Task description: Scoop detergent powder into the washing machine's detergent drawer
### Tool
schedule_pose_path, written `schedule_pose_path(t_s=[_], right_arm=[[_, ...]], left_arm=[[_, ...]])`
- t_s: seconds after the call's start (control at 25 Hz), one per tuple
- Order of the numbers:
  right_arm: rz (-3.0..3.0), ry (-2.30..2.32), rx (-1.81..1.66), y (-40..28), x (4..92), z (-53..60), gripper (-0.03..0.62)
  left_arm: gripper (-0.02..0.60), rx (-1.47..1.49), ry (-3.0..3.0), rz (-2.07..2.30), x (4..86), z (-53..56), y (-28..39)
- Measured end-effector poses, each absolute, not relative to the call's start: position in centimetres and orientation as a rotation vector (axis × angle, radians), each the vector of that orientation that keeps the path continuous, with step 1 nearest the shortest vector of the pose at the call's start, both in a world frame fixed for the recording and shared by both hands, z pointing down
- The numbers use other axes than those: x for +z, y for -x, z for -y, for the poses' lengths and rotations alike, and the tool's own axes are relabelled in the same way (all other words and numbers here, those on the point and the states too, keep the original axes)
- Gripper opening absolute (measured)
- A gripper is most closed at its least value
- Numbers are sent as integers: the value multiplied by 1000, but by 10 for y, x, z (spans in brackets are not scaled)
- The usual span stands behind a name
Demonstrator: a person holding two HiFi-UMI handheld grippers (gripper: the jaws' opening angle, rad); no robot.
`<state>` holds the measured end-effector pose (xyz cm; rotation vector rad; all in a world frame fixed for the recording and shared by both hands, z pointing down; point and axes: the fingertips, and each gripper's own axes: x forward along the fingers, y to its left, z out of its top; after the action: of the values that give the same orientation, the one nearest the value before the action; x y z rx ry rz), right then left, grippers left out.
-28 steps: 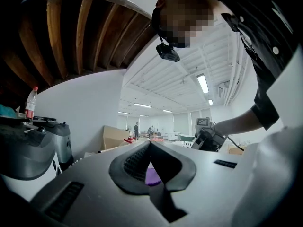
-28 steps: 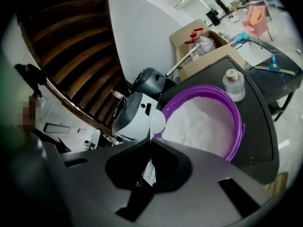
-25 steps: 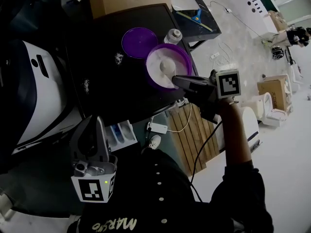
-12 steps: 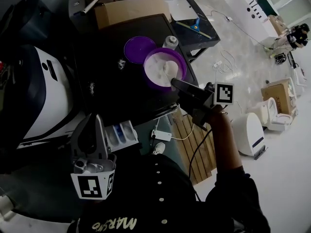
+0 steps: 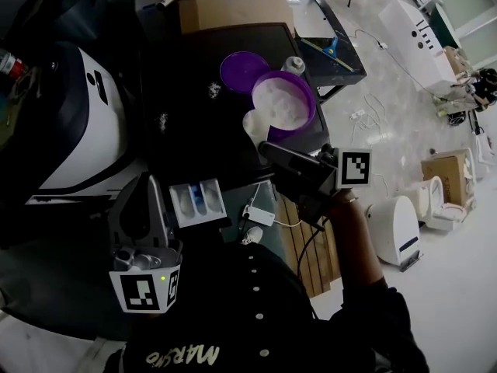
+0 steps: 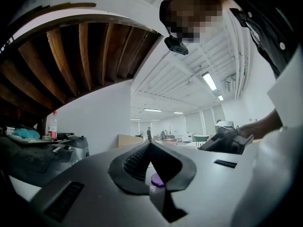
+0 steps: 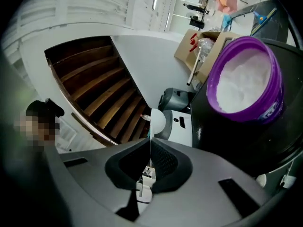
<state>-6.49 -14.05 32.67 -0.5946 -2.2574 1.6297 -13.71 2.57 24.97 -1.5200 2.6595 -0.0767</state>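
Note:
A purple tub of white powder stands on the black tabletop, its purple lid lying beside it. My right gripper is shut on the handle of a white scoop, which hangs just off the tub's near-left rim. In the right gripper view the scoop's bowl sticks out past the right gripper, with the tub to its right. The white detergent drawer stands pulled out below the table edge. My left gripper is level and shut on nothing next to the drawer; the left gripper shows its pads meeting.
A white and dark washing machine fills the left. A cardboard box and a white bottle sit at the table's far side. Spilled powder specks dot the top. A wooden pallet and a cabled plug lie on the floor.
The right gripper has lifted the scoop out of the tub and carried it left, toward the near edge of the table. The left gripper has shifted a little beside the drawer.

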Motion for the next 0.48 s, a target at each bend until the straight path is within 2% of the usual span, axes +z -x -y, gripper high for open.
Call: schedule_pose_path(t_s=[0.48], right_arm=[[2094,806,1526,84,334,44,31]], left_arm=[[15,-85,1310,-2777,253,-93,136]])
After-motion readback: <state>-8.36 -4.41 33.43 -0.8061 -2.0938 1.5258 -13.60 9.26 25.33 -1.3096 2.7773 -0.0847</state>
